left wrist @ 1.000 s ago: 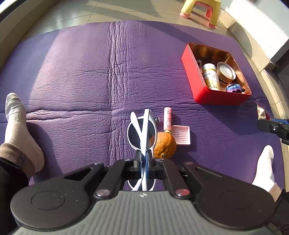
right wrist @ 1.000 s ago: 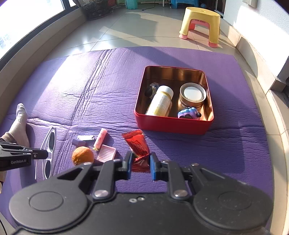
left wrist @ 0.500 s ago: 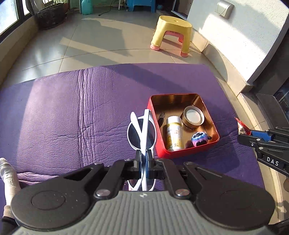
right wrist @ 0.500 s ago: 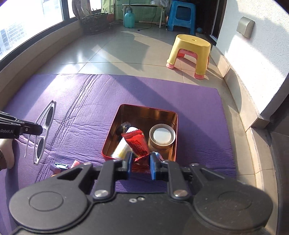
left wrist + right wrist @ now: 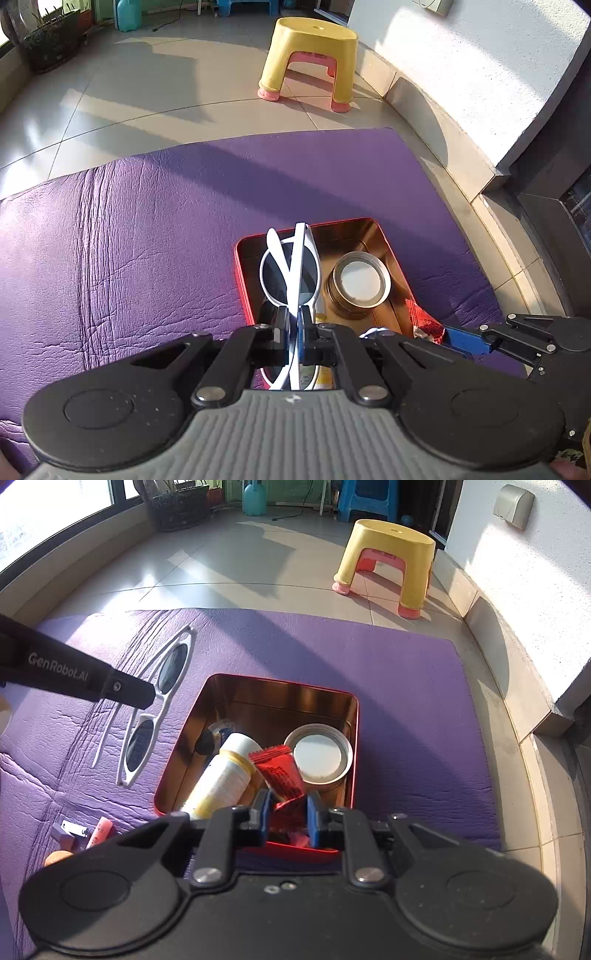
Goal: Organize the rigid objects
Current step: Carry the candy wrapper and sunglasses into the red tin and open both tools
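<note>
My left gripper is shut on white sunglasses, held in the air over the left part of the red tin. The right wrist view shows the same sunglasses hanging from the left gripper beside the tin's left wall. My right gripper is shut on a red snack packet above the tin, near its front edge. In the tin lie a white and yellow bottle, a round metal can and a small dark item.
The tin sits on a purple mat over a tiled floor. A pink tube, a small grey item and an orange lie at the mat's lower left. A yellow stool stands beyond the mat, a wall on the right.
Both grippers have travelled from the mat's near side to the red tin, carrying the sunglasses and the red packet. The tin has grown much nearer in both views.
</note>
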`<state>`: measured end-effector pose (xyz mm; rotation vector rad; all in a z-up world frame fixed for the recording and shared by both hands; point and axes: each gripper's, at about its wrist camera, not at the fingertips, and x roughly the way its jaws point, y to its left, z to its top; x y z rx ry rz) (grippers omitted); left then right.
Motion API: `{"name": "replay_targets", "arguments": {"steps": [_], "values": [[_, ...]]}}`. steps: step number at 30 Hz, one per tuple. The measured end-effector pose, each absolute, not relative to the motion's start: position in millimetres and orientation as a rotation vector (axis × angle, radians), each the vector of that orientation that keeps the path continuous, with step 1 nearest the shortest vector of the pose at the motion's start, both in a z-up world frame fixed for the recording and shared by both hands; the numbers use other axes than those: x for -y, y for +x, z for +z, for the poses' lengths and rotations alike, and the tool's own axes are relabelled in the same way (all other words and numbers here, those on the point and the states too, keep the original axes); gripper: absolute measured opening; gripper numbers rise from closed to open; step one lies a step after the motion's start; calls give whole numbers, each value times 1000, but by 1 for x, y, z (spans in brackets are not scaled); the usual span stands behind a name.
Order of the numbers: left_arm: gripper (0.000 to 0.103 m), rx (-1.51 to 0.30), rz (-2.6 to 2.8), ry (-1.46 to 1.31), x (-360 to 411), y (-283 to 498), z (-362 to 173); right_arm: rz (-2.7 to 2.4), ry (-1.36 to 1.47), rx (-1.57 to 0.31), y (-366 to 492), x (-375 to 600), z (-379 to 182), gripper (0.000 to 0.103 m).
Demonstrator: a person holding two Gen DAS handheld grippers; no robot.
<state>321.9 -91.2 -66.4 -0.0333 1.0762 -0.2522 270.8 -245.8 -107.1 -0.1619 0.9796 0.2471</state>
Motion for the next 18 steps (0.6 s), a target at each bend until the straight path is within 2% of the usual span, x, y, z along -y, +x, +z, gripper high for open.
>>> {"name": "replay_targets", "arguments": {"steps": [7,18], "values": [[3,-1115,-261,8,112,351,-105,233,-150,-1025,293,248,-145,19],[3,-1166,-248,45,122,355,-143,215,-133,-1036,303,242,-168,19]]}}
